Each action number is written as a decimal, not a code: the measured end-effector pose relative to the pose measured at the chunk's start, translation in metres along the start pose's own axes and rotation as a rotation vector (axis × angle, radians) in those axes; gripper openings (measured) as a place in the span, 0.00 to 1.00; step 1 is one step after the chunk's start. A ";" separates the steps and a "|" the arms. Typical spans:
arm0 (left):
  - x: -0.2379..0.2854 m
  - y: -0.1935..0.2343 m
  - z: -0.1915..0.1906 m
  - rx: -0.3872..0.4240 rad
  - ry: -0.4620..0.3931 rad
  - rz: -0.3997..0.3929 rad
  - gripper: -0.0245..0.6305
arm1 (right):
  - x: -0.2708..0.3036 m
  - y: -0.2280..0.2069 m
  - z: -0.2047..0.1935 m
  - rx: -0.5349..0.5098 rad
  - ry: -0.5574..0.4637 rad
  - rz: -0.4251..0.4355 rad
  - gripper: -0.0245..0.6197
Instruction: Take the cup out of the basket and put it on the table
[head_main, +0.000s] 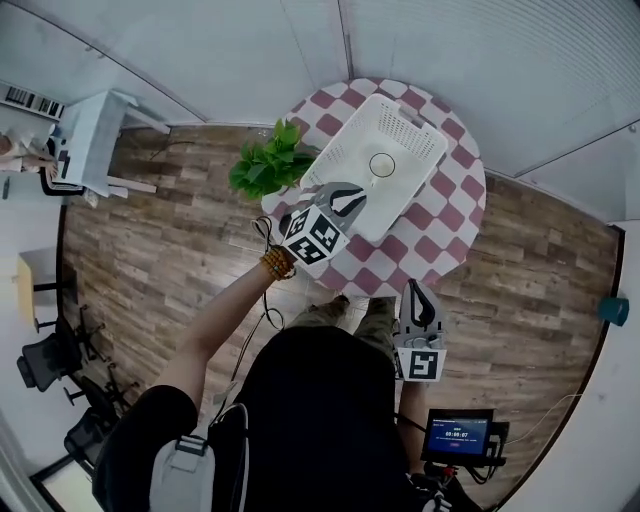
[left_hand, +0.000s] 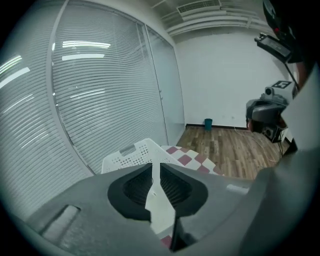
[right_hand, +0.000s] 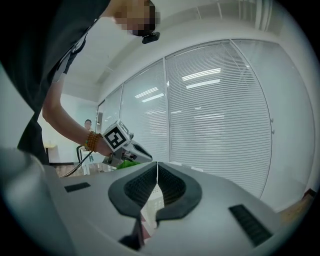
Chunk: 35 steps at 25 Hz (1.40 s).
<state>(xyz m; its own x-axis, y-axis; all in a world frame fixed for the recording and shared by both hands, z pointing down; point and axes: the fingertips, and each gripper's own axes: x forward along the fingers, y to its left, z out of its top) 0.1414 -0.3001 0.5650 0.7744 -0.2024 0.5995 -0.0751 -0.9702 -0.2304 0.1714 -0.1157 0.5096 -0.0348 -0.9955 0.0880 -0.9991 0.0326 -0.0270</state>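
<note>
1. The person's dark-clothed torso (head_main: 320, 420) is seen nearest, directly behind both tools.
2. The right gripper (head_main: 416, 288) is held close to the body, with its tips seen over the near edge of the checkered table (head_main: 455, 215). Its jaws are brought together at the tips and nothing is held between them.
3. The left gripper (head_main: 360, 191) is reached further forward on a bare arm with a beaded bracelet (head_main: 277, 263). Its jaws are parted by a narrow gap and nothing is gripped.
4. The white basket (head_main: 420, 135) is set on the table, below and ahead of the left gripper's tips.
5. The cup (head_main: 382, 165) is seen from above as a round rim inside the basket, just beyond the left gripper's tips and untouched.
6. A green plant (head_main: 268, 165) is placed to the left of the left gripper, beside the basket.
7. Slatted blinds (left_hand: 100, 90) are seen farthest ahead of both tools.
</note>
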 end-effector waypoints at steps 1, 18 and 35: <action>0.011 0.003 -0.003 0.010 0.031 -0.012 0.10 | 0.002 -0.009 0.000 0.006 0.001 -0.004 0.05; 0.164 0.013 -0.073 0.154 0.510 -0.245 0.19 | -0.017 -0.110 -0.039 0.072 0.101 -0.099 0.05; 0.216 0.011 -0.133 0.276 0.722 -0.317 0.20 | -0.019 -0.143 -0.053 0.113 0.101 -0.127 0.05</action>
<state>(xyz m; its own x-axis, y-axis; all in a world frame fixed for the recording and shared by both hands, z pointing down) 0.2240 -0.3724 0.7942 0.1327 -0.0521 0.9898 0.3082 -0.9469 -0.0912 0.3138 -0.0967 0.5641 0.0838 -0.9769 0.1968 -0.9867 -0.1089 -0.1206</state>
